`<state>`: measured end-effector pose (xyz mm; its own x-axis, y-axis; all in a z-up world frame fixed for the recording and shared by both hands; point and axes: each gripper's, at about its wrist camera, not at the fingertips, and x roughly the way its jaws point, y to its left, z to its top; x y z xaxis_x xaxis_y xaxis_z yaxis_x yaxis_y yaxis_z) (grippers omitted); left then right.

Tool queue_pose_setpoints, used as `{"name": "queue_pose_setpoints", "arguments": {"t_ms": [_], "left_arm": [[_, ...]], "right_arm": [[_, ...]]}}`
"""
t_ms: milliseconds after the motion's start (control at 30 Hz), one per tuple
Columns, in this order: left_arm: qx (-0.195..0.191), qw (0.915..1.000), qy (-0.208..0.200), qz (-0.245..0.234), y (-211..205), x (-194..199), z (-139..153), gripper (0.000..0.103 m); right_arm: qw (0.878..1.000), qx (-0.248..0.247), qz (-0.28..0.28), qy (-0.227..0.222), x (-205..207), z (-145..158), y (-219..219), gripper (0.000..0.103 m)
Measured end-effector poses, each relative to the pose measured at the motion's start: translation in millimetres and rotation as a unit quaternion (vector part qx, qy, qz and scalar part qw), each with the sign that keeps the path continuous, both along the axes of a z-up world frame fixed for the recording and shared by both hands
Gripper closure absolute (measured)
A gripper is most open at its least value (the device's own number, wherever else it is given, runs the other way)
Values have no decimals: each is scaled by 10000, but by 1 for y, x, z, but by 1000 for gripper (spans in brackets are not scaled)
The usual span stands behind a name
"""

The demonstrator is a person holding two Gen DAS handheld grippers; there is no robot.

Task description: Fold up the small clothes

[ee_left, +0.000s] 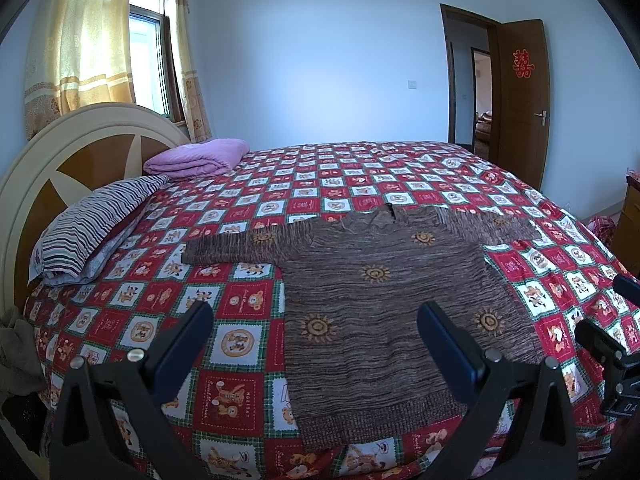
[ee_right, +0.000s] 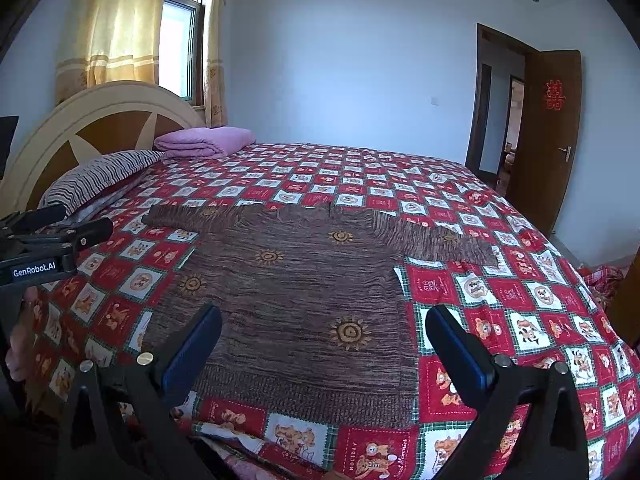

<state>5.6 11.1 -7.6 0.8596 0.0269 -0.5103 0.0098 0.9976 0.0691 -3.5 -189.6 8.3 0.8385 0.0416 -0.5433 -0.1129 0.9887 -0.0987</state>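
A small brown knit sweater point(ee_left: 380, 304) with orange sun motifs lies flat on the bed, both sleeves spread sideways, hem toward me. The right wrist view shows the same sweater point(ee_right: 296, 288). My left gripper point(ee_left: 316, 316) hangs open above the sweater's lower left part, nothing between its blue pads. My right gripper point(ee_right: 324, 320) is open too, above the lower right of the sweater near the hem. The right gripper point(ee_left: 608, 328) shows at the right edge of the left wrist view, and the left gripper point(ee_right: 60, 228) at the left edge of the right wrist view.
The bed carries a red, white and green checked quilt point(ee_left: 248, 304). A striped pillow point(ee_left: 92, 224) and a folded purple blanket point(ee_left: 196, 158) lie by the headboard point(ee_left: 80, 148). An open brown door point(ee_left: 524, 92) stands at the back right. Dark cloth point(ee_left: 16, 352) hangs at the left edge.
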Motion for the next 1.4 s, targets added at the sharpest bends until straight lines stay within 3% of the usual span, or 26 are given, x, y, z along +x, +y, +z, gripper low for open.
{"name": "queue_pose_setpoints", "arguments": {"t_ms": [833,1133,1267,1400], "left_arm": [[17,10000,37,8,2,1,-6,0],[146,9994,296,-52,-3,21,-28,0],[348,9987,367,-48,-6,38,-39,0],[508,9974,507,-69,-6,64,-53,0]], "right_arm": [[9999,59,96,57,3,-3,1,1],[9961,509,707,133,17,-21,-10,1],[9934,917,621,301,37,-36,-29,1],[9970,404,146,642,62,-52,-43,1]]}}
